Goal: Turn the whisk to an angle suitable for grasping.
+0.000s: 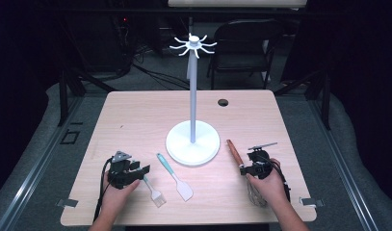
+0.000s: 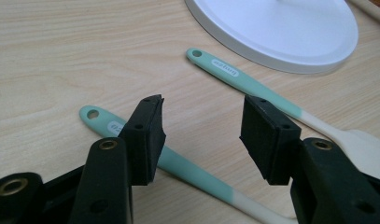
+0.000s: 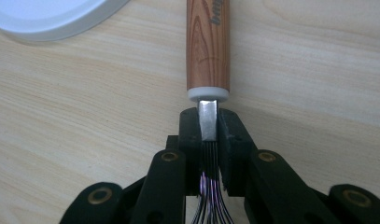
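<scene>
Whisk (image 3: 208,51) lies on the worktop (image 1: 136,120) right of the stand base (image 1: 192,144), right tongs (image 3: 209,140) clamped on its metal neck just below the wooden handle. Narrow grip: it could pivot or slip on lifting. Left tongs (image 2: 201,135) gape over the brush (image 2: 178,163), holding nothing, spatula (image 2: 253,84) close enough to get nudged.
</scene>
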### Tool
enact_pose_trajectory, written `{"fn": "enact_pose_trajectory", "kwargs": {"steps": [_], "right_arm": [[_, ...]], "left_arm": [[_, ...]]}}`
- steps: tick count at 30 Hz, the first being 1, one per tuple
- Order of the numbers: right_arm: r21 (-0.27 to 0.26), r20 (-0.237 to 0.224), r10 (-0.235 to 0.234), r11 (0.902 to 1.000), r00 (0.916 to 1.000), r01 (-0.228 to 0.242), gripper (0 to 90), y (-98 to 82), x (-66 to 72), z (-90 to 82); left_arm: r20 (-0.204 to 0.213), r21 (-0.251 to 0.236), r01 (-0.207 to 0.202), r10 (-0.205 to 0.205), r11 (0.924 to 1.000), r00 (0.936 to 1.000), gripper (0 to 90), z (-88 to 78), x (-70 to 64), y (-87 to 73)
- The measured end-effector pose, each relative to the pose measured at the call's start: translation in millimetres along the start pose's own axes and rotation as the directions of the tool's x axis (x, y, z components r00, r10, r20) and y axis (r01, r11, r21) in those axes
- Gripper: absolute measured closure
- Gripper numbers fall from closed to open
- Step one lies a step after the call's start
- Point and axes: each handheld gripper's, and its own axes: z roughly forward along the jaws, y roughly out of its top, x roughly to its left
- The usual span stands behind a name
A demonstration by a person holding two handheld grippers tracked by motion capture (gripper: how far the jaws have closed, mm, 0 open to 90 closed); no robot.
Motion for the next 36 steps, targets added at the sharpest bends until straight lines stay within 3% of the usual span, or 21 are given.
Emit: {"fn": "enact_pose_trajectory", "kwargs": {"steps": [7, 13, 18, 19, 22, 24, 28, 31, 34, 36], "right_arm": [[-0.058, 0.006, -0.034, 0.9977, 0.9994, 0.035, 81.0, -3.3, 4.7, -7.1], [-0.088, 0.004, -0.082, 0.9927, 0.9966, 0.082, 81.0, -3.6, 18.3, -13.4], [-0.112, -0.015, -0.123, 0.9863, 0.9923, 0.121, 81.1, -1.3, 32.1, -16.8], [-0.098, 0.0, -0.153, 0.9835, 0.9883, 0.152, 81.1, 0.3, 35.3, -19.2], [-0.128, -0.037, -0.163, 0.9793, 0.9859, 0.157, 81.1, 2.1, 45.2, -17.5], [-0.14, -0.047, -0.179, 0.9754, 0.9828, 0.171, 81.1, 4.3, 51.6, -17.2], [-0.164, -0.084, -0.206, 0.9679, 0.9749, 0.19, 81.1, 6.3, 62.2, -16.4], [-0.18, -0.098, -0.229, 0.9613, 0.9686, 0.209, 81.1, 5.5, 70.2, -16.9], [-0.198, -0.111, -0.25, 0.9541, 0.9619, 0.225, 81.1, 3.1, 76.3, -17.6], [-0.212, -0.114, -0.27, 0.9469, 0.9562, 0.242, 81.1, 1.3, 80.3, -18.0]], "left_arm": [[0.018, -0.01, -0.017, 0.018, 0.9998, 0.9997, 48.2, 1.1, -8.3, 1.5], [0.063, -0.036, -0.027, 0.03, 0.999, 0.9976, 48.0, -2.3, -19.8, 7.5], [0.121, -0.035, -0.03, 0.034, 0.999, 0.9921, 47.6, -1.3, -35.0, 17.5], [0.134, -0.039, -0.028, 0.033, 0.9989, 0.9904, 47.7, -0.7, -37.8, 19.4], [0.168, -0.049, -0.021, 0.029, 0.9986, 0.9853, 47.8, 2.4, -50.1, 27.8], [0.215, -0.046, -0.003, 0.012, 0.999, 0.9765, 48.8, 7.4, -59.1, 34.5], [0.258, -0.052, 0.027, -0.013, 0.9983, 0.9662, 49.2, 18.1, -75.9, 47.0], [0.303, -0.054, 0.054, -0.036, 0.9971, 0.9522, 48.8, 26.6, -89.3, 55.4], [0.334, -0.052, 0.053, -0.032, 0.9972, 0.9421, 48.9, 33.5, -102.2, 61.2], [0.36, -0.046, 0.056, -0.036, 0.9974, 0.9321, 48.8, 38.1, -110.5, 64.3]]}}
